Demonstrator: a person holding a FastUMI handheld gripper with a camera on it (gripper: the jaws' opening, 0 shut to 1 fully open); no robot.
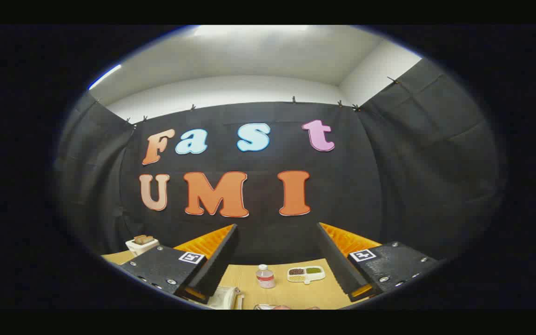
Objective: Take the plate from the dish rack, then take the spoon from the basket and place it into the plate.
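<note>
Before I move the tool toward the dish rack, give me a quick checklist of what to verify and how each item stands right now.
1. Tool open: ok, fingers spread wide apart, nothing between them.
2. Plate located: cannot tell; a white object sits partly hidden by one finger, too cut off to identify.
3. Spoon and basket located: cannot tell.
4. Obstacles ahead: not ok, a small clear plastic bottle with a white cap and a white divided tray of grains stand on the light wooden table between the fingers.
5. White container with brown pieces beyond one finger: ok, well apart.
</note>
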